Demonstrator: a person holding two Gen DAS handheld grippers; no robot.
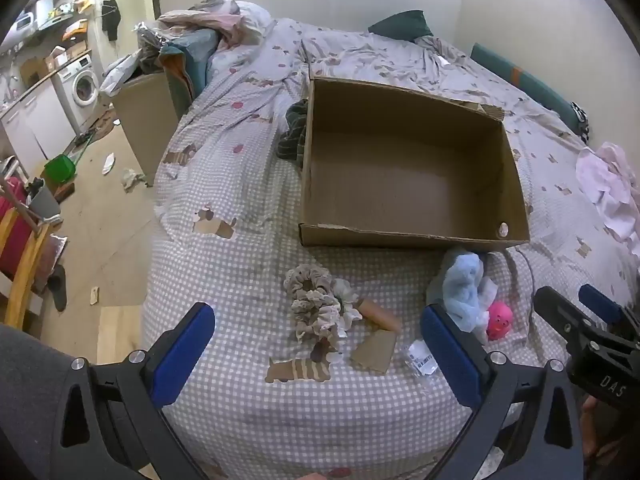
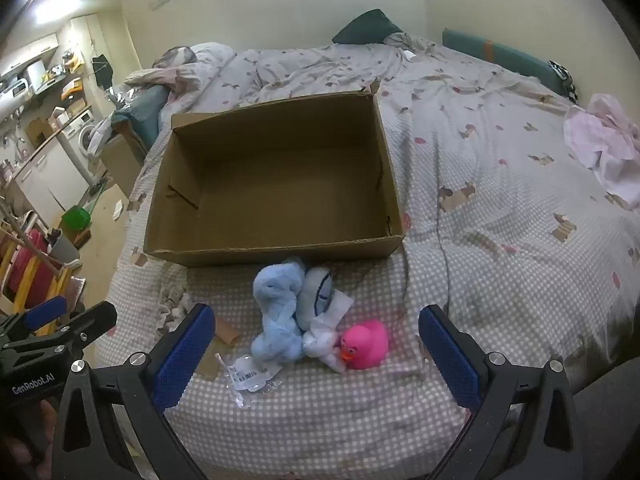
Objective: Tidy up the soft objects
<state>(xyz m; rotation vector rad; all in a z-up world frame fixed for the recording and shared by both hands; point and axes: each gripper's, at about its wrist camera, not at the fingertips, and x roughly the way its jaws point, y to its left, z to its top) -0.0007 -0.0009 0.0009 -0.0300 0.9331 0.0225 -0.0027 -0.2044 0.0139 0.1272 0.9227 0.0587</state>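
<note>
An open, empty cardboard box (image 1: 412, 236) (image 2: 276, 254) sits on the checked bed cover. In front of it lie a light blue plush toy (image 2: 278, 312) (image 1: 464, 284), a white-blue soft item (image 2: 320, 300) and a pink rubber duck (image 2: 366, 344) (image 1: 499, 319). Beige scrunchies (image 1: 314, 306) lie left of them, with a cardboard tube (image 1: 380, 314) and a cardboard scrap (image 1: 374, 350). My left gripper (image 1: 316, 344) is open and empty above the scrunchies. My right gripper (image 2: 312, 344) is open and empty, hovering over the plush and the duck.
A clear plastic wrapper (image 2: 250, 376) lies by the plush. Pink-white clothes (image 2: 604, 152) lie at the bed's right; a dark striped cloth (image 1: 294, 132) sits left of the box. Pillows and bedding are piled at the far end. The floor left holds clutter and a washing machine (image 1: 82, 86).
</note>
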